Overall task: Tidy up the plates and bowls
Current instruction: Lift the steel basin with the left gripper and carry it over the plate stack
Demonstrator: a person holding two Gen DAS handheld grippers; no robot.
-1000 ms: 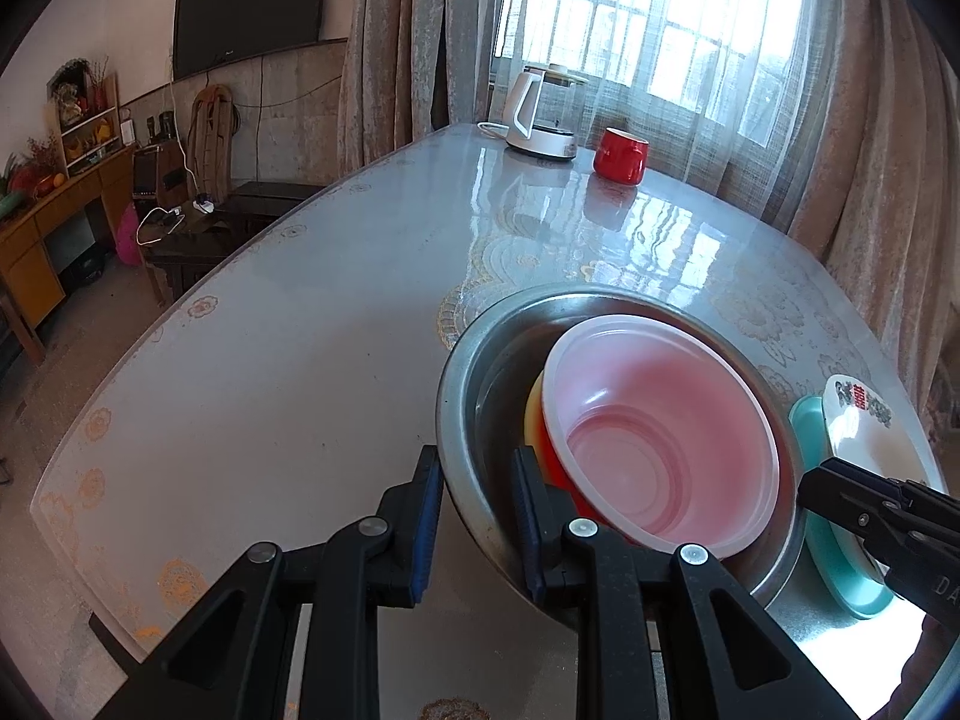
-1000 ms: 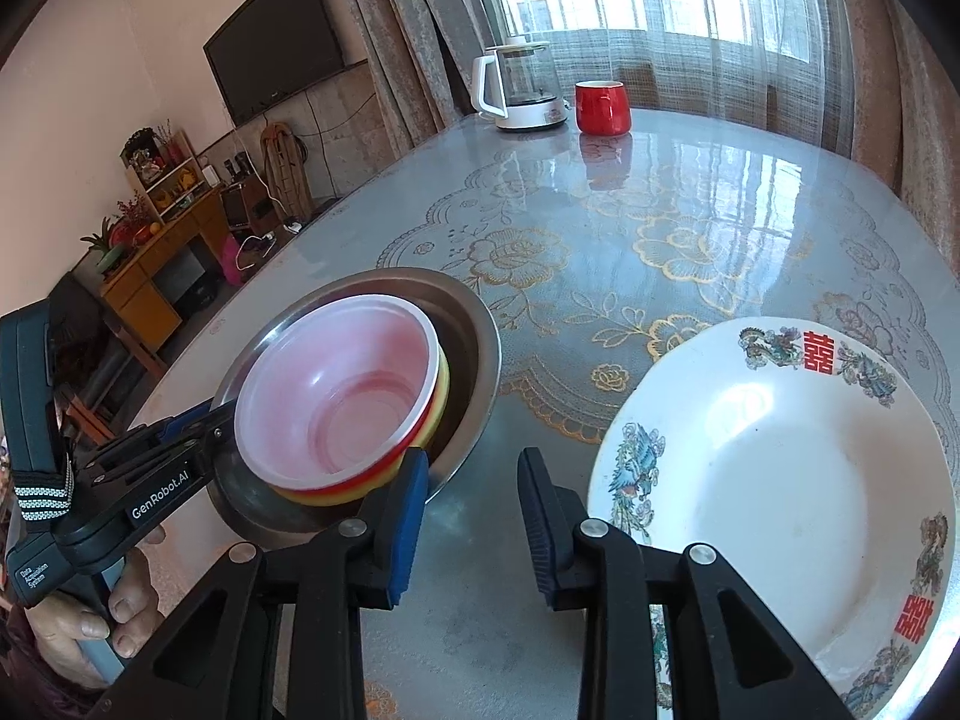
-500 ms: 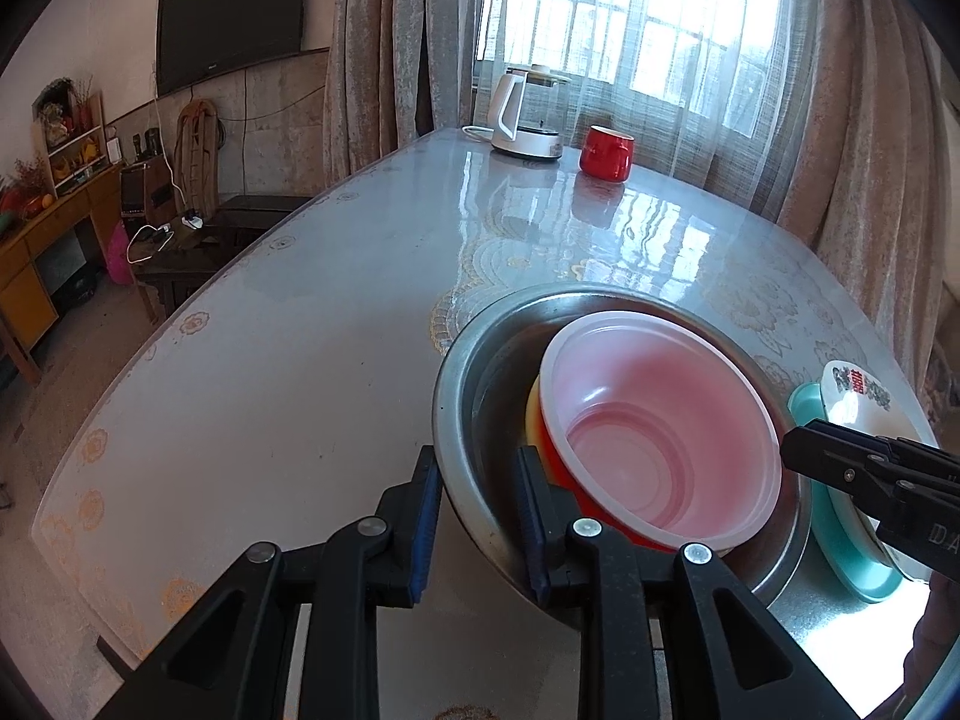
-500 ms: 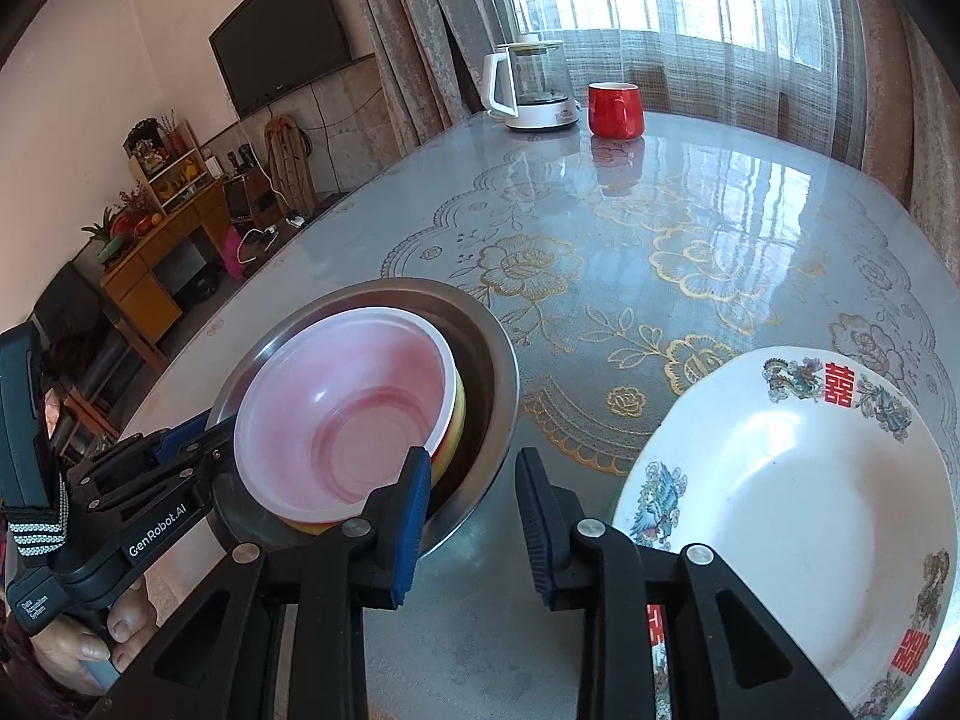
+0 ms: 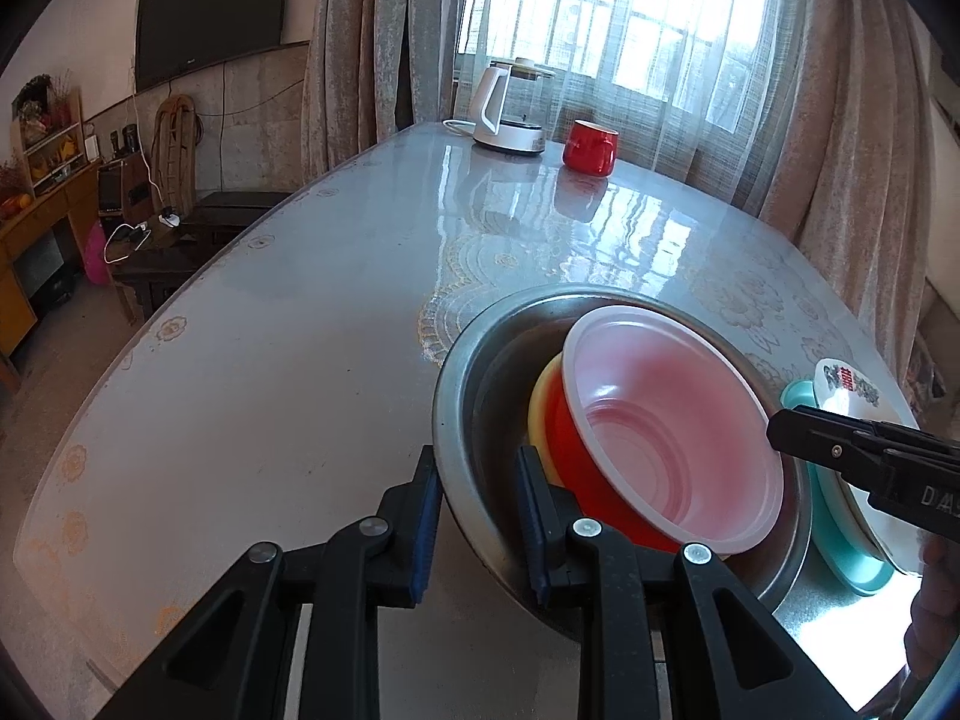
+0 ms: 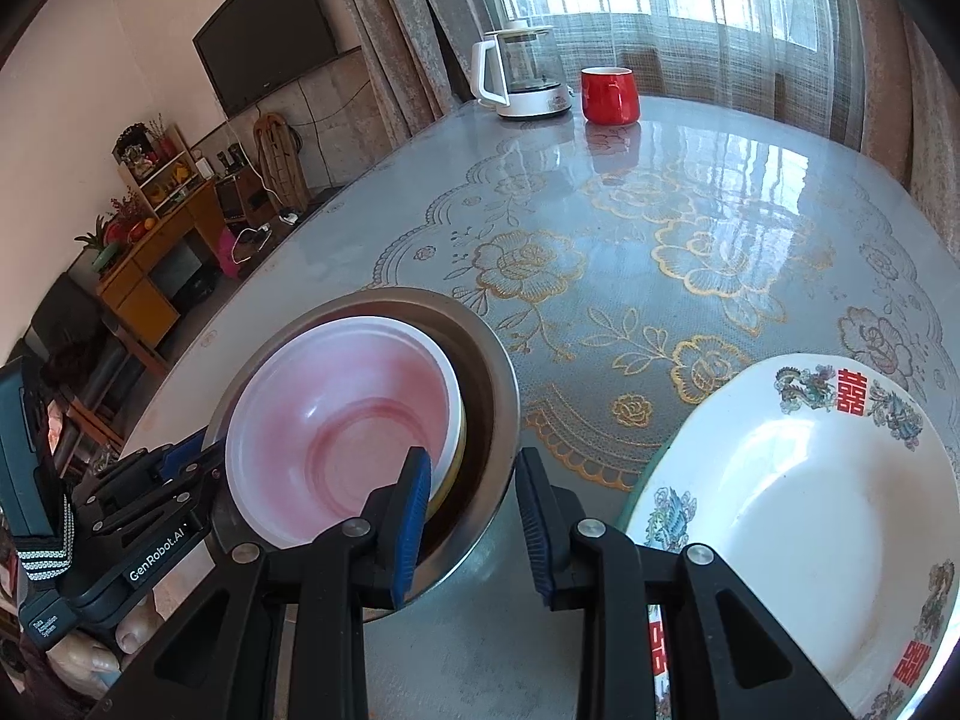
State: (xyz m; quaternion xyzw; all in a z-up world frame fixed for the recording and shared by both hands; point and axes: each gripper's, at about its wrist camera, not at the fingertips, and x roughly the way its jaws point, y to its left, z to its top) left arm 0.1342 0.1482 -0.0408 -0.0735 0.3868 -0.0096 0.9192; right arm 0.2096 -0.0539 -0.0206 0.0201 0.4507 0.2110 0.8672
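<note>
Both of my hand-held grippers straddle the rim of the steel basin [image 5: 474, 372], one on each side. Left hand-held gripper [image 5: 477, 516] takes the rim at about 7 o'clock of the basin, one pad outside the wall and one inside, clamped on it as far as I can judge. Right hand-held gripper [image 6: 474, 516] sits at the opposite edge, its fingers narrowly apart with the rim between them; whether the pads actually press the metal I cannot tell.

Inside the basin a pink bowl [image 5: 672, 426] nests in a red bowl [image 5: 579, 456], which sits in a yellow bowl [image 5: 540, 402], the stack leaning toward 3 o'clock. Just beside the basin at 3 o'clock a white patterned plate [image 6: 828, 516] lies on a teal plate [image 5: 840, 552] on the surface [image 5: 270, 360].

I judge the step in hand to be a two-handed move of the basin with its bowls. Next I need an even grip on both sides and a level carry, or the loose stack will slide
</note>
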